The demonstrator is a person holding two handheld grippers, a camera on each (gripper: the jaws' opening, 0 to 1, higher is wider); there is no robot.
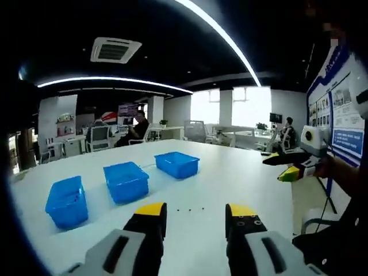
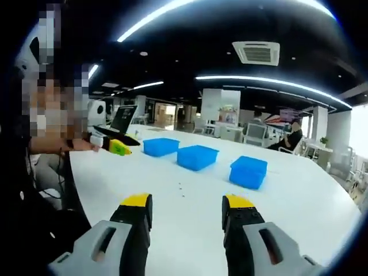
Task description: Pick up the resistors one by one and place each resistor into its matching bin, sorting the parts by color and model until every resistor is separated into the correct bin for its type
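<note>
White worktop (image 1: 241, 172) carries tiny dark resistors (image 1: 190, 209) scattered in its middle, just ahead of the left gripper (image 1: 195, 215), whose jaws stand wide open and empty; their long axes are too small to tell. Three blue bins (image 1: 126, 181) sit beyond. The right gripper (image 2: 187, 210), equally open and empty, seems farther from the resistors.

Three bins (image 1: 126, 181) are bright blue, standing on a plain white desk (image 1: 230, 172) — a few tiny dark resistors (image 1: 190, 209) speck it. The left tongs (image 1: 195, 215) and right tongs (image 2: 187, 210) are black with yellow tips and grey bodies — the ceiling overhead is black.
</note>
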